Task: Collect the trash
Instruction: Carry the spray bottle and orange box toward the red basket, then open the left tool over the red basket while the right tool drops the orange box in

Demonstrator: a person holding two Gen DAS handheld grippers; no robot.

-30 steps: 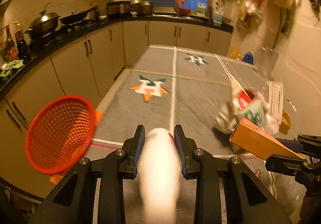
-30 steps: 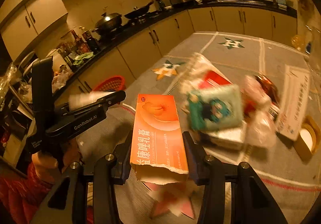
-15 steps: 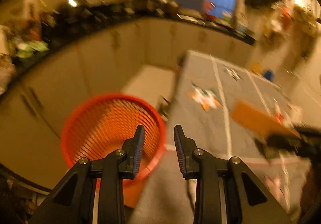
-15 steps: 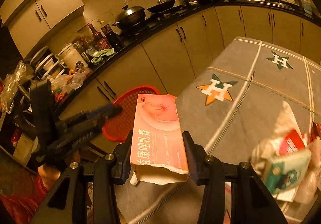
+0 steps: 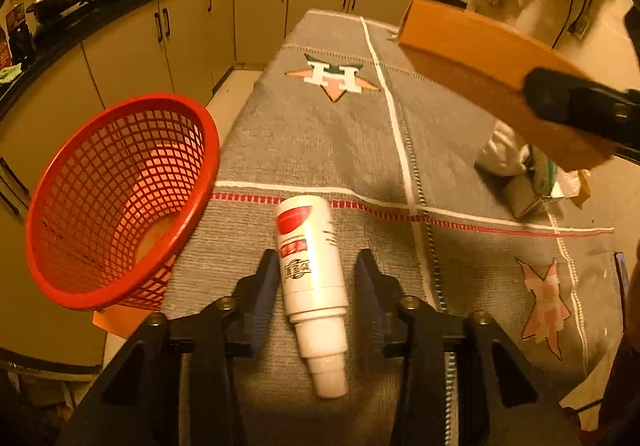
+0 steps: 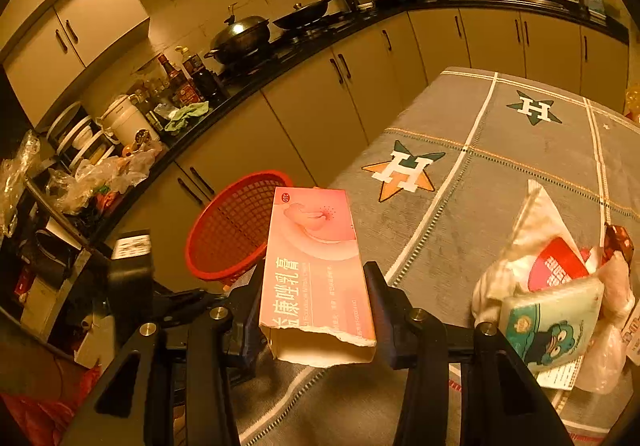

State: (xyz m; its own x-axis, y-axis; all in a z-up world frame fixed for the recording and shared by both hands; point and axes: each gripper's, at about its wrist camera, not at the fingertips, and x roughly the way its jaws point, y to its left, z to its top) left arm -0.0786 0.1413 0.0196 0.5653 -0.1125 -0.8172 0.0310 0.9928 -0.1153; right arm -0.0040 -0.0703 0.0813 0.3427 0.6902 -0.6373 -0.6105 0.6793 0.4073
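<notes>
A stack of white paper cups (image 5: 312, 286) with red print lies on the grey cloth (image 5: 320, 150) between the jaws of my left gripper (image 5: 316, 259). Those jaws are opening, and a gap shows on each side of the cups. To its left stands a red mesh basket (image 5: 120, 182), tilted with its mouth toward me. My right gripper (image 6: 316, 275) is shut on a long pink-orange carton (image 6: 316, 266) with a torn near end. It holds the carton in the air just right of the basket (image 6: 232, 230). The left wrist view shows the carton (image 5: 480, 58) at upper right.
A heap of trash (image 6: 552, 298) lies on the cloth at the right: a white bag, a red packet and a green cartoon packet. Cream cabinets (image 6: 320, 106) and a dark counter with pans run along the left. Bags and bottles crowd the counter's near end.
A second ago the left jaws held the white cups; half a second ago that view swung over the basket, jaws empty; now the cups lie between them. The right gripper carried the carton left toward the basket.
</notes>
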